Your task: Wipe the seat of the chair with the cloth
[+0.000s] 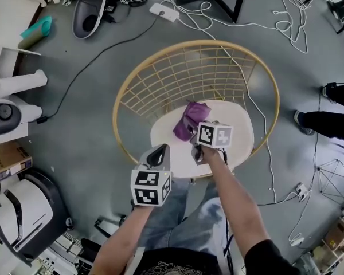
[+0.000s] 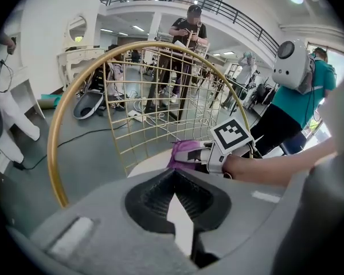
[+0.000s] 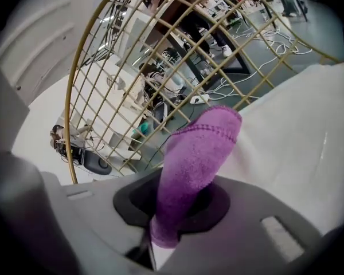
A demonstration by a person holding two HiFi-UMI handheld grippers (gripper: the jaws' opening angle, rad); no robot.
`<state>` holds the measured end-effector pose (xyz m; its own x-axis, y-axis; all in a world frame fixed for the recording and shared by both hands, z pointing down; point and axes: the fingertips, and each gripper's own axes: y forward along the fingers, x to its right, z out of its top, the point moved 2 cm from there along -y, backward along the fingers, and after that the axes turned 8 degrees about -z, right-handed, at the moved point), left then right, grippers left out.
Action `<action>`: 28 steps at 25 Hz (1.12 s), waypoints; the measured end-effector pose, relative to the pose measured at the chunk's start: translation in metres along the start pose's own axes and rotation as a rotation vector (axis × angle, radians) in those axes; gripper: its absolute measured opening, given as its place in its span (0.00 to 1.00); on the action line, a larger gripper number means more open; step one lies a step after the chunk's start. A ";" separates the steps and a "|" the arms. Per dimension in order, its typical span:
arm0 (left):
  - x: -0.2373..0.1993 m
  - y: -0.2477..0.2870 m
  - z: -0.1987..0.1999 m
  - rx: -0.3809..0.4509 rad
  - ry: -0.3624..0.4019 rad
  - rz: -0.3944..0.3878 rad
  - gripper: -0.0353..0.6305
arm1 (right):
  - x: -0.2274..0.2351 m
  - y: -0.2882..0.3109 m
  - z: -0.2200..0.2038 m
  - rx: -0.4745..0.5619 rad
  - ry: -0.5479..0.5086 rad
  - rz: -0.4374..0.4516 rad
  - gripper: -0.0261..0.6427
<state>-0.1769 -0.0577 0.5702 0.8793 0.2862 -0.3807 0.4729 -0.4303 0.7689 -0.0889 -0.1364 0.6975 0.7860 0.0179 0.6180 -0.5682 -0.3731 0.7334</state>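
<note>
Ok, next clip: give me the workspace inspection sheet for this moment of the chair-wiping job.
Surface: white seat of the chair, which has a gold wire back.
Job's things: purple cloth, bunched over the rear part of the seat.
Clutter: nothing seen on the seat besides the cloth; a cardboard box sits on the floor.
Grippers: right gripper shut on the cloth; left gripper shut with nothing in it, at the seat's front edge.
Cables: white cables looped on the floor behind the chair; black cable to its left; another white cable along its right side.
Surroundings: a person's legs at the right edge.
</note>
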 end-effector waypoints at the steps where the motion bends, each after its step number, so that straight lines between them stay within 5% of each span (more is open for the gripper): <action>1: 0.003 0.001 0.000 -0.002 0.000 -0.003 0.05 | 0.005 -0.003 0.003 0.007 0.006 -0.007 0.13; 28: 0.057 0.020 -0.005 0.003 -0.017 0.006 0.05 | 0.124 -0.115 0.030 0.131 0.161 -0.156 0.13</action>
<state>-0.1170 -0.0458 0.5666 0.8829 0.2694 -0.3846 0.4679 -0.4347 0.7695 0.0810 -0.1193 0.6813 0.8068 0.2279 0.5450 -0.3984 -0.4713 0.7869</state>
